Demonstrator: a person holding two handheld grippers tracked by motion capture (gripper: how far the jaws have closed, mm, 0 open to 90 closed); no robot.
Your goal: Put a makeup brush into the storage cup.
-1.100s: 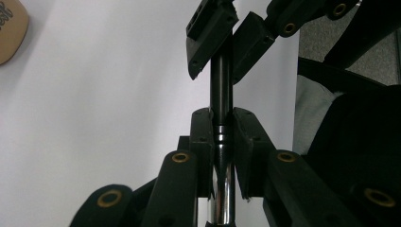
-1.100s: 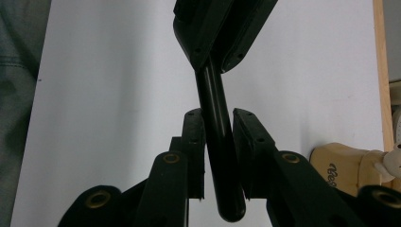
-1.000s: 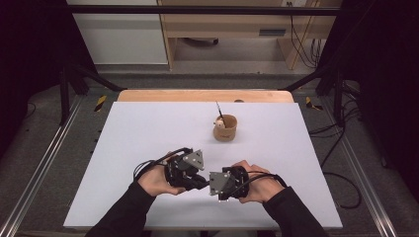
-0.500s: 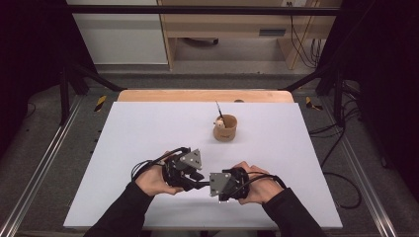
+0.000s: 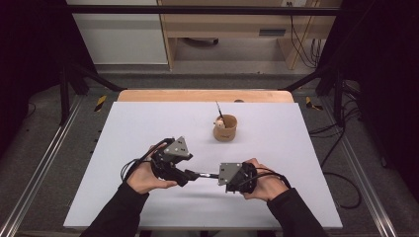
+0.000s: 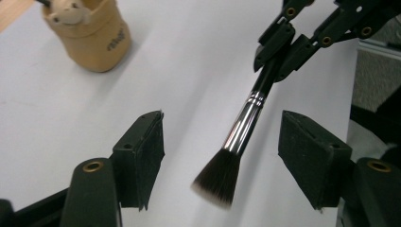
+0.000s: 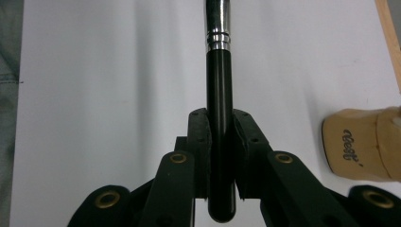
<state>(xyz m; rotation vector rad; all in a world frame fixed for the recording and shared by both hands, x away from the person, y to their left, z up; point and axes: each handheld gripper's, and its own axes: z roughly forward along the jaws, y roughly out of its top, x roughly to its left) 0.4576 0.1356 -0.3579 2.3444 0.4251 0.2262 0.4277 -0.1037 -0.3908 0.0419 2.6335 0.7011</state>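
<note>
Brush (image 6: pixel 246 124) stays pinched by its black handle in the right gripper (image 7: pixel 220 142), bristles hanging untouched between the left gripper's (image 6: pixel 222 156) just-spread fingers (image 6: pixel 146 151), which should back off straight, without brushing them.

Beside the cup (image 7: pixel 361 149), cut by the picture's edge, your brush (image 7: pixel 220 123) loses its bristles past the top edge.

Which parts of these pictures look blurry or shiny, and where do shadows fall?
Left gripper view: brush ferrule glints; near pads are soft. Right gripper view: handle shines. High view: faint shadow on the table under the hands; surroundings dark.
</note>
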